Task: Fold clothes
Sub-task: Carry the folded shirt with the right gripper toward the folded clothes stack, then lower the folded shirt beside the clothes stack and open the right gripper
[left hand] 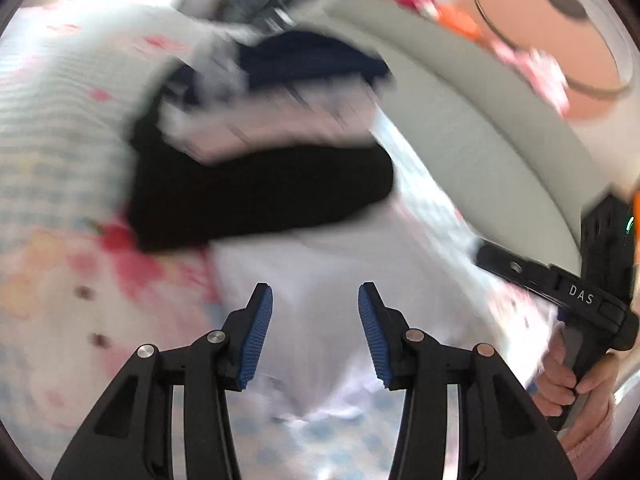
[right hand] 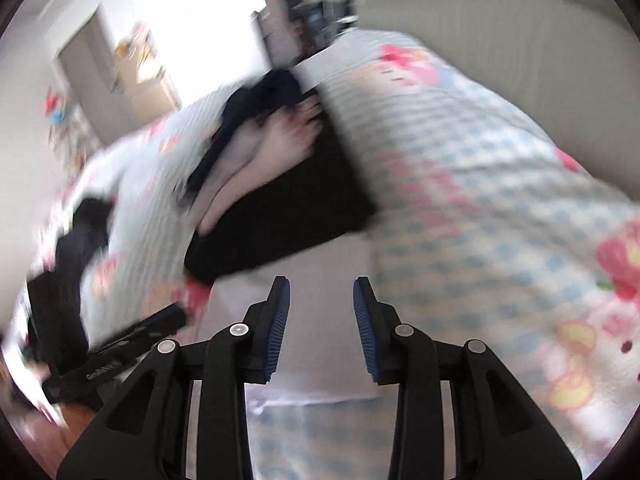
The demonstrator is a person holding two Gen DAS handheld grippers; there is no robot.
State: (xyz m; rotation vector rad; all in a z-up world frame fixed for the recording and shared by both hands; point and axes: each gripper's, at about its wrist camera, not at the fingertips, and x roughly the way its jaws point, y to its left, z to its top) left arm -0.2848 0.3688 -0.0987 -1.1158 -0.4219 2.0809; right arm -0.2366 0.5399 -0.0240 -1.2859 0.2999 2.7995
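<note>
A white garment (left hand: 320, 256) lies flat on the checked bedsheet (left hand: 48, 152), and my left gripper (left hand: 315, 292) hovers over it, open, with nothing between its blue pads. Just beyond it sits a folded black garment (left hand: 260, 200) with pale and navy clothes (left hand: 308, 60) stacked behind. My right gripper's body (left hand: 560, 292) shows at the right, held by a hand (left hand: 576, 384). In the right wrist view my right gripper (right hand: 321, 284) is open above the same white garment (right hand: 320, 252), with the black garment (right hand: 288, 208) ahead. Both views are motion-blurred.
A person's bare feet (right hand: 272, 144) rest on the black garment's far side. Dark clothes (right hand: 80, 240) lie at the bed's left edge, near the left gripper's body (right hand: 132, 340). A pale padded headboard (right hand: 500, 40) borders the bed. A round peach cushion (left hand: 552, 40) lies beyond it.
</note>
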